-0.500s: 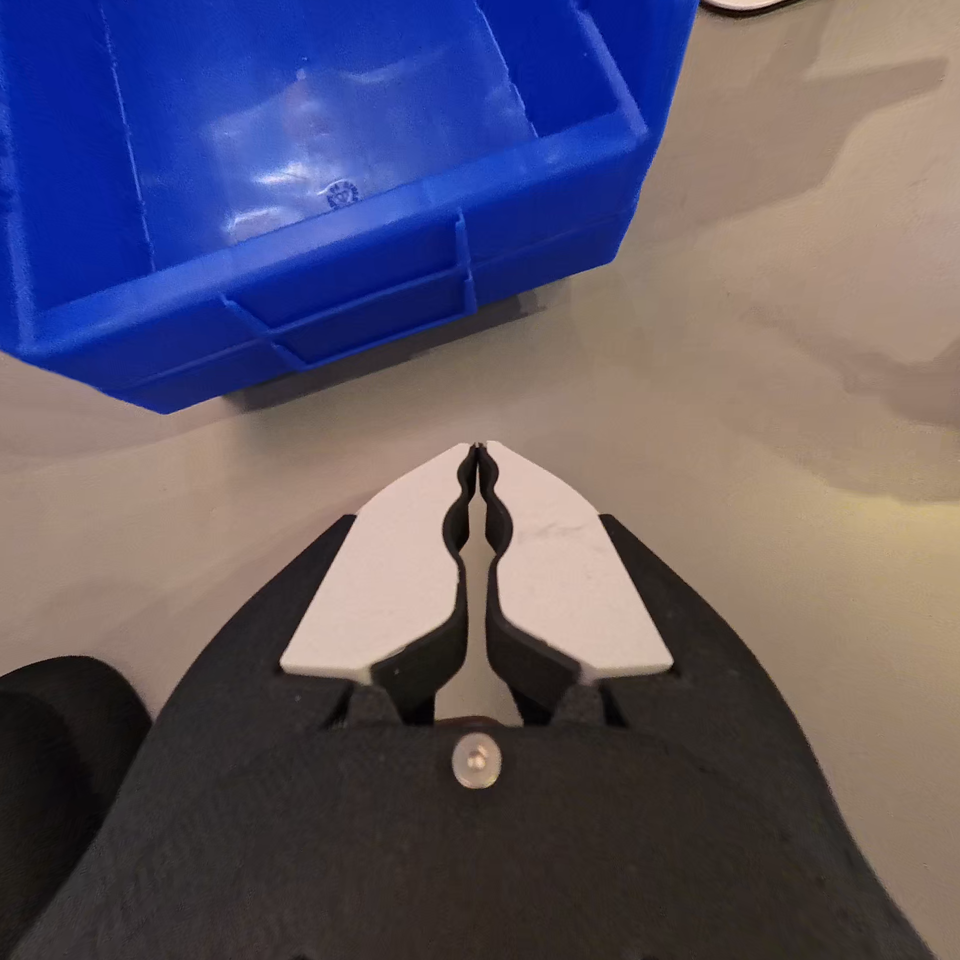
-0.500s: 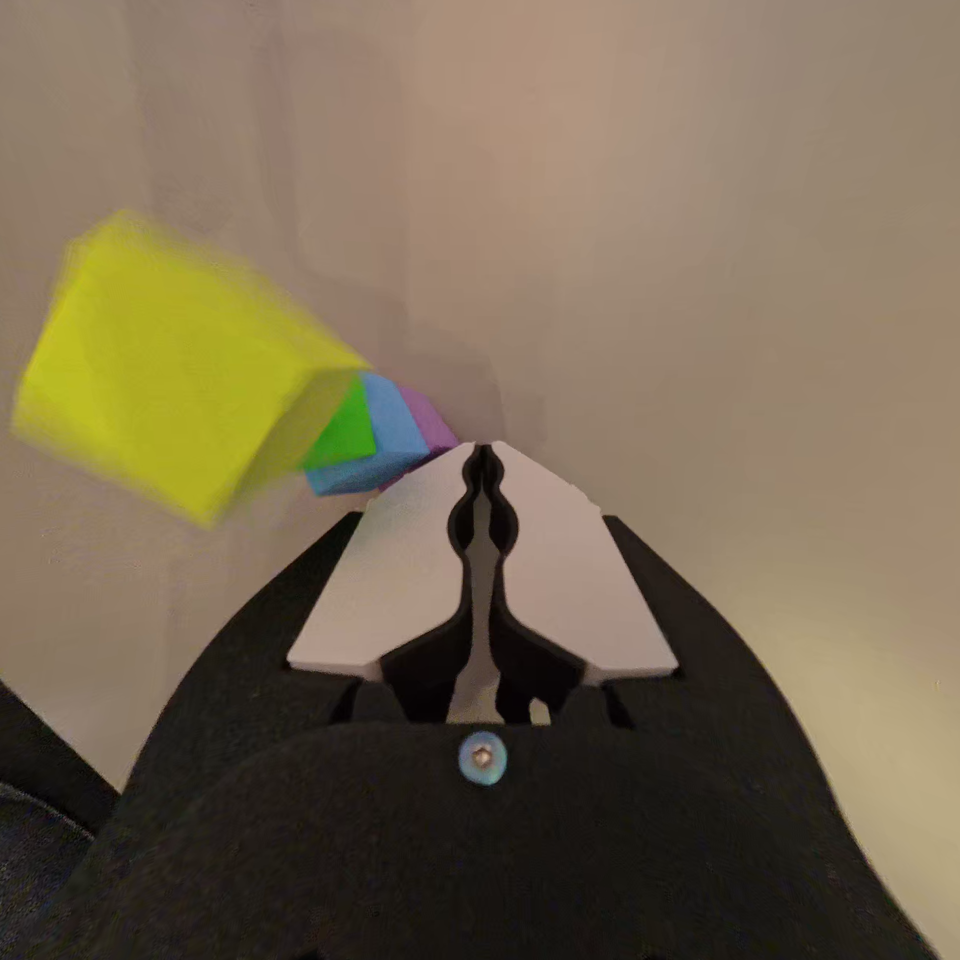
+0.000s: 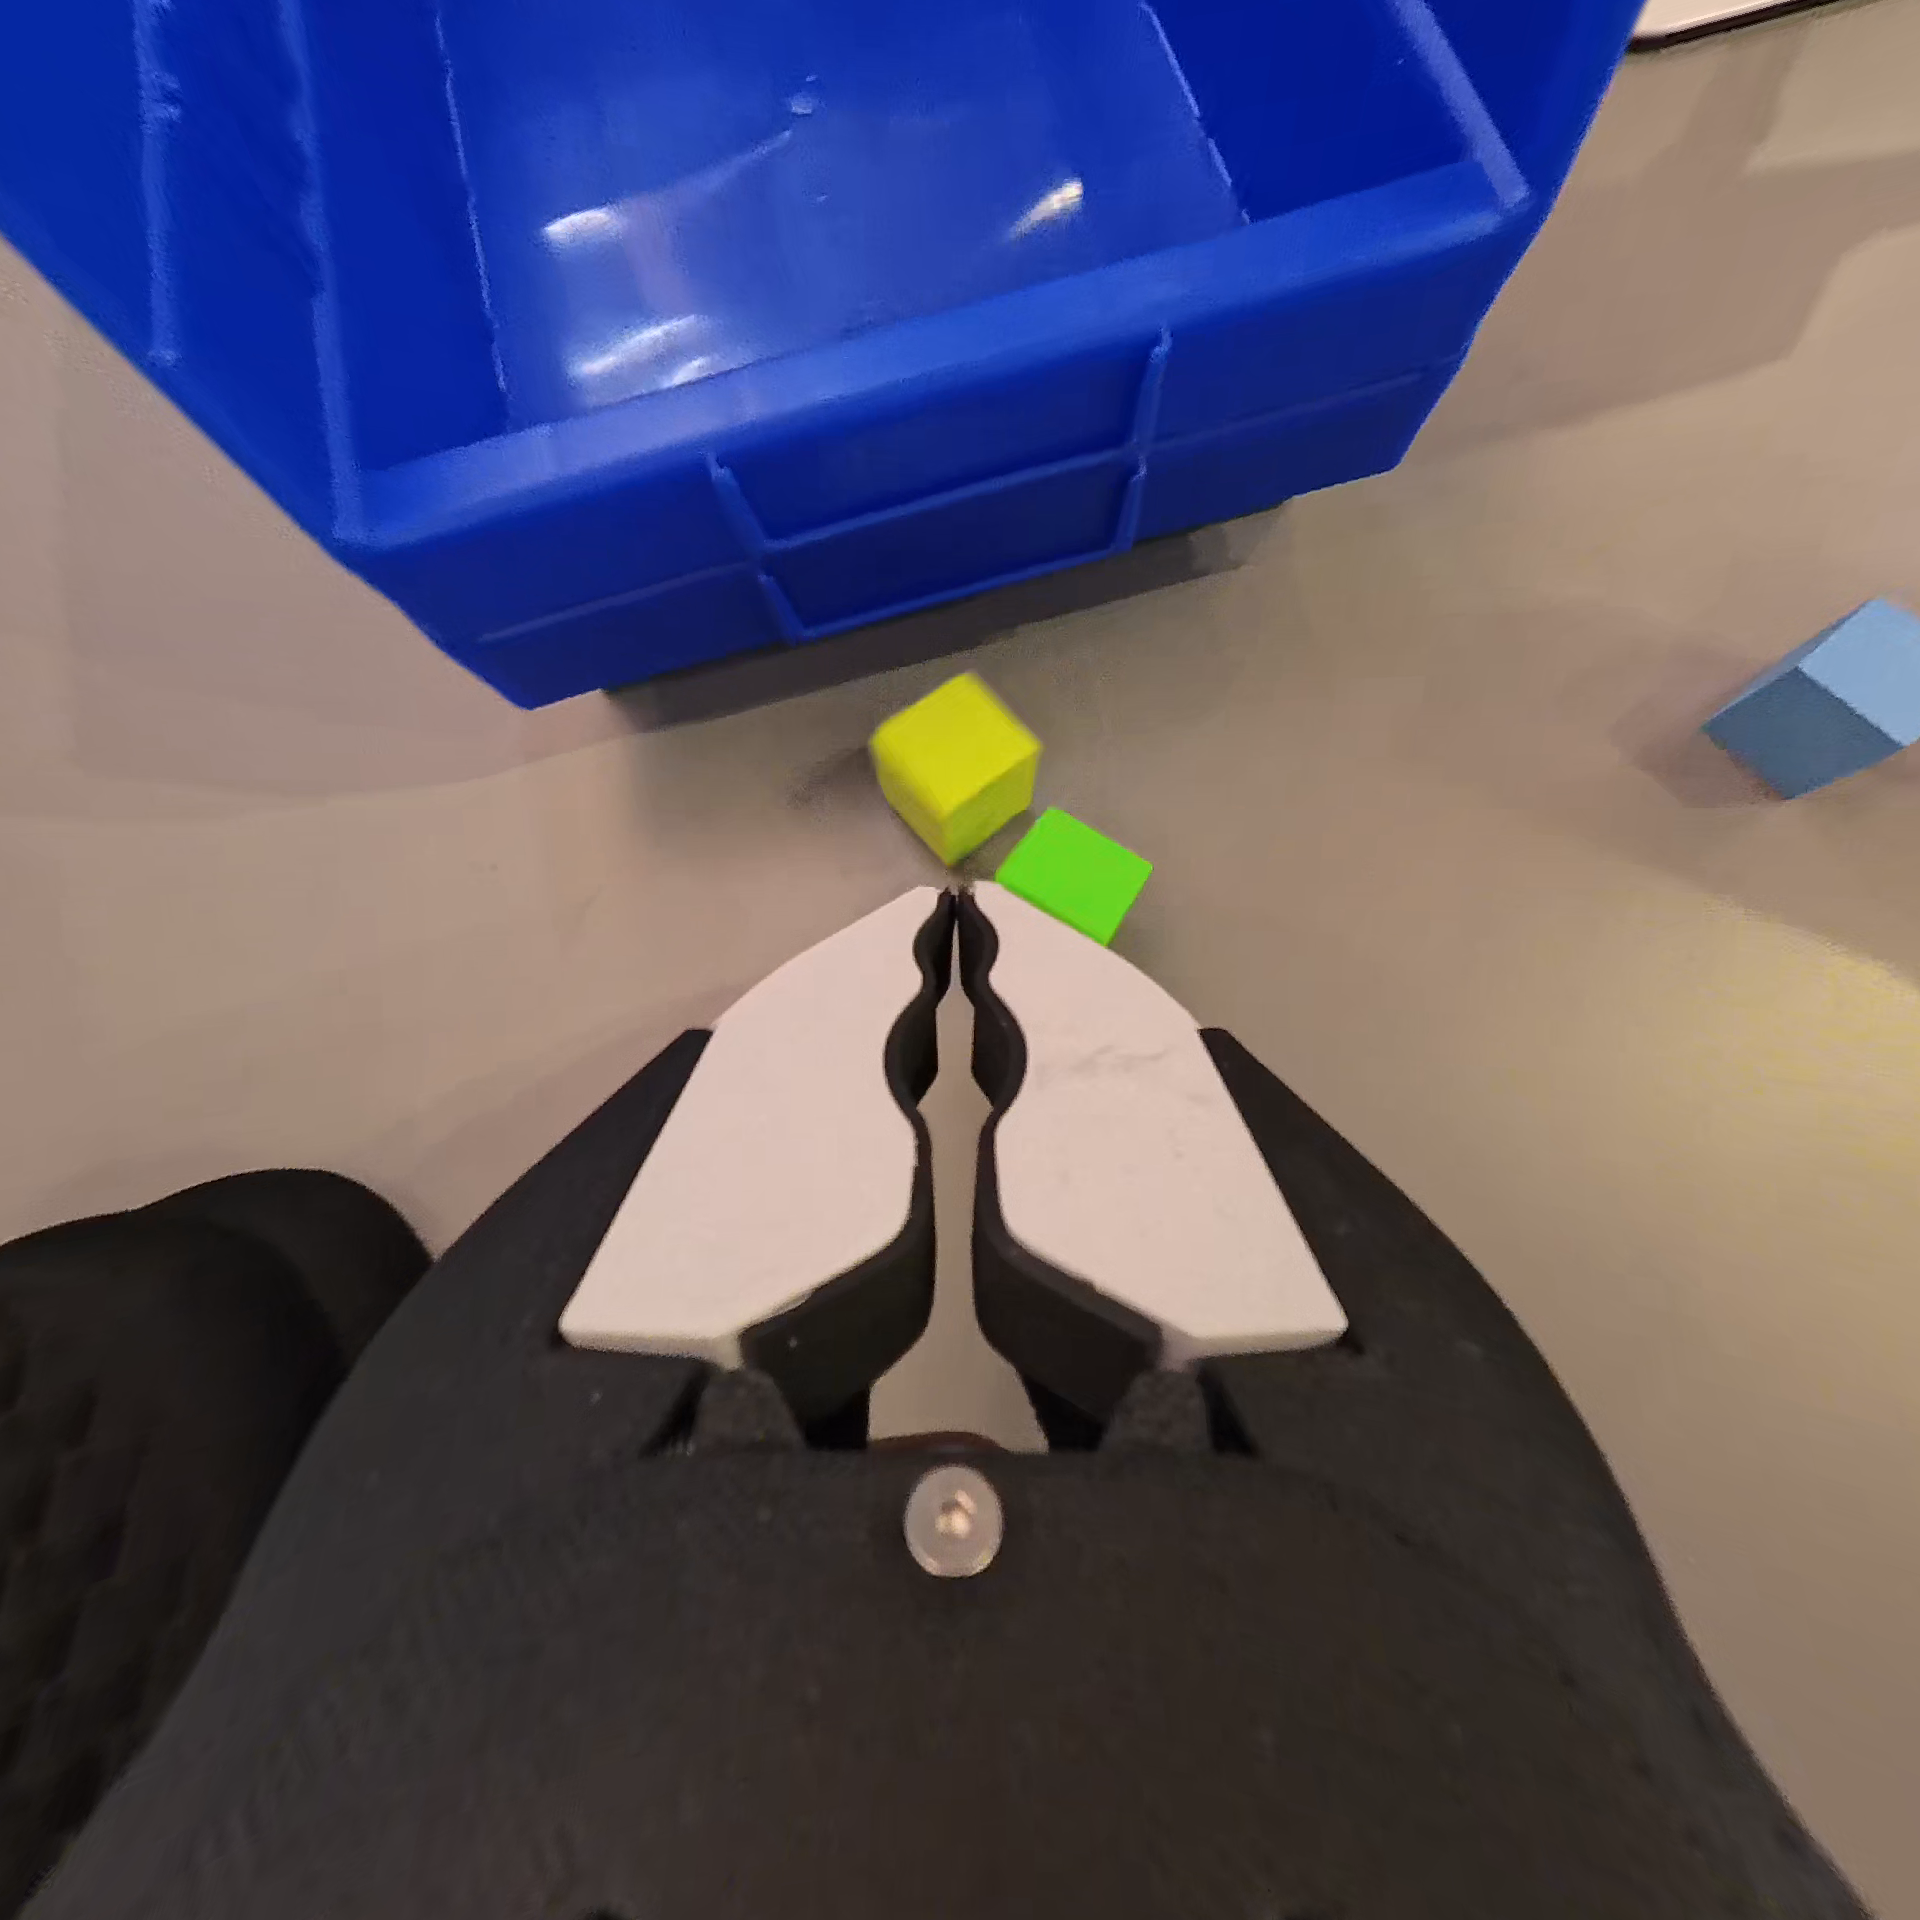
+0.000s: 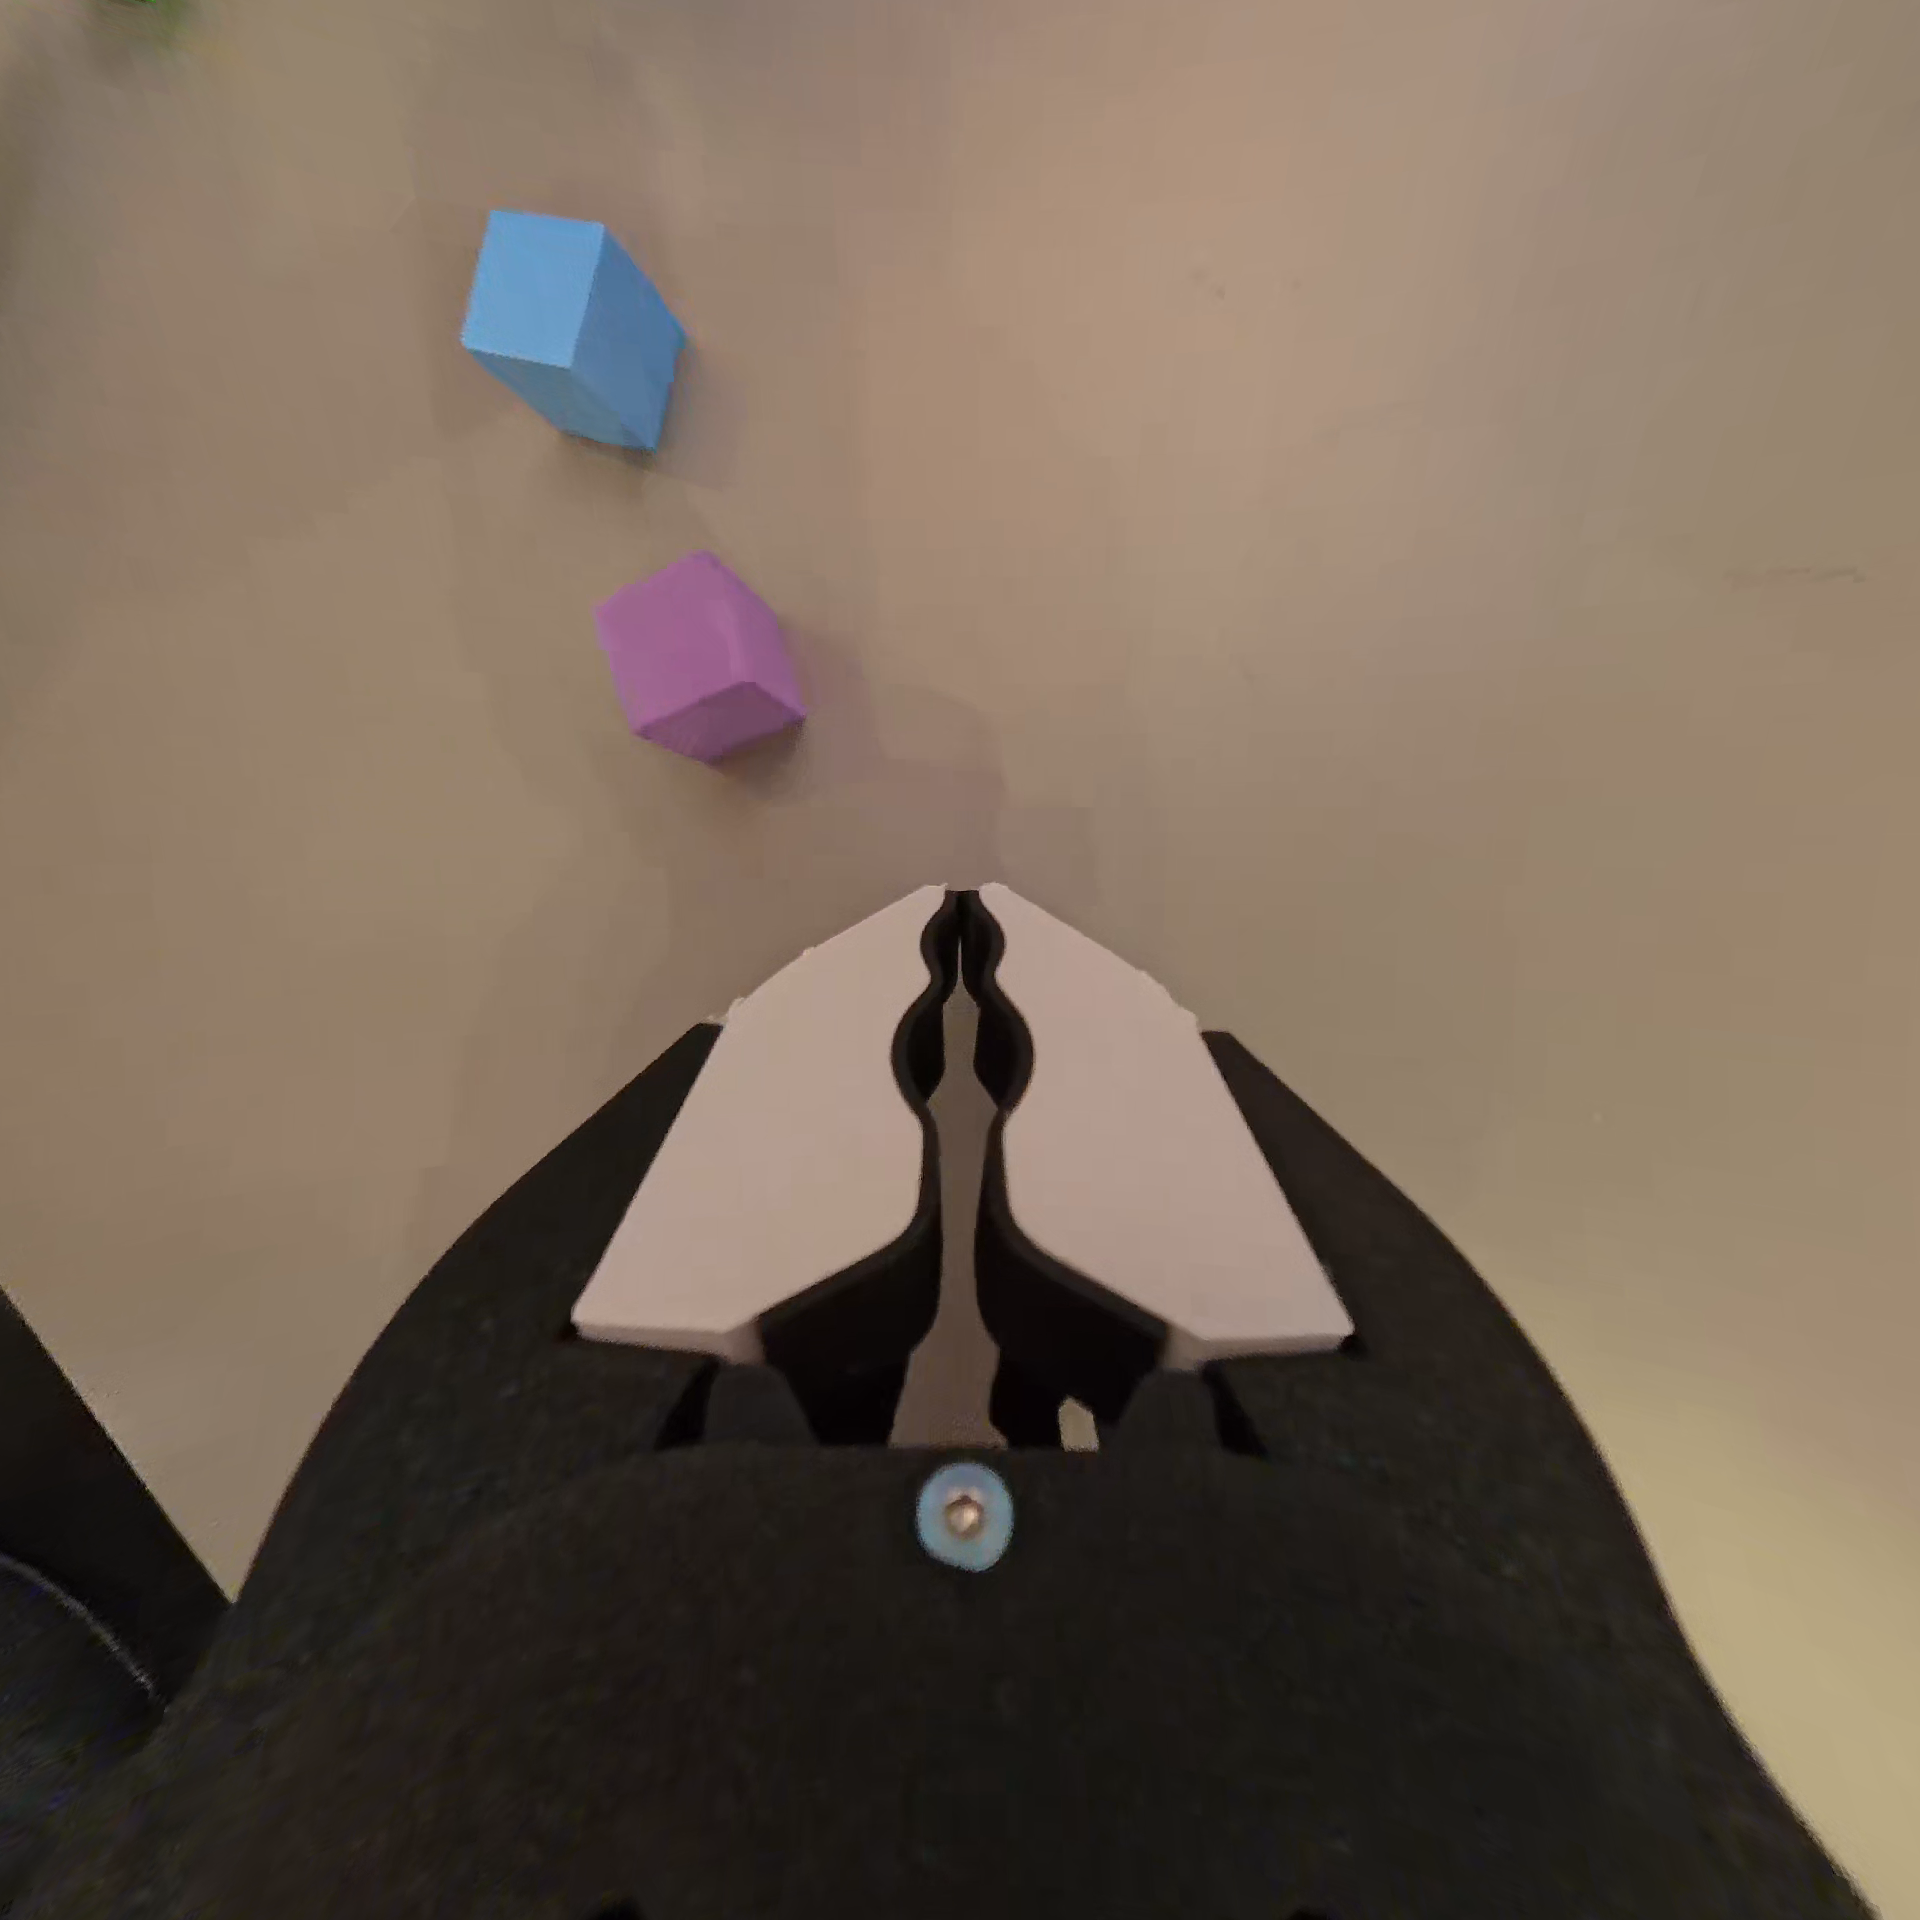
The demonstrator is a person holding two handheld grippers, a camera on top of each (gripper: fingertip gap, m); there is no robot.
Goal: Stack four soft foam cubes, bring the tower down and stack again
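The four foam cubes lie scattered on the beige table. In the left wrist view a yellow cube [image 3: 956, 764] and a green cube [image 3: 1075, 875] lie just ahead of my left gripper [image 3: 956, 896], which is shut and empty. A light blue cube [image 3: 1823, 701] lies at the far right. In the right wrist view the same light blue cube [image 4: 569, 327] and a purple cube [image 4: 701, 657] lie ahead and to the left of my right gripper [image 4: 964, 894], which is shut and empty.
A large blue plastic bin [image 3: 935, 436] stands just behind the yellow cube in the left wrist view. A dark sleeve [image 3: 156, 1455] shows at the lower left. A white object [image 3: 1766, 21] sits at the top right edge. Across from one pair of fingers to the other is roughly 35 centimetres. The purple cube [image 4: 701, 657] is about 6 centimetres from my right fingertips and 25 centimetres from my left.
The tower has fallen. The yellow and green cubes tumbled into the left view by the bin; the blue and purple cubes came to rest apart on the table. Both grippers stayed shut.
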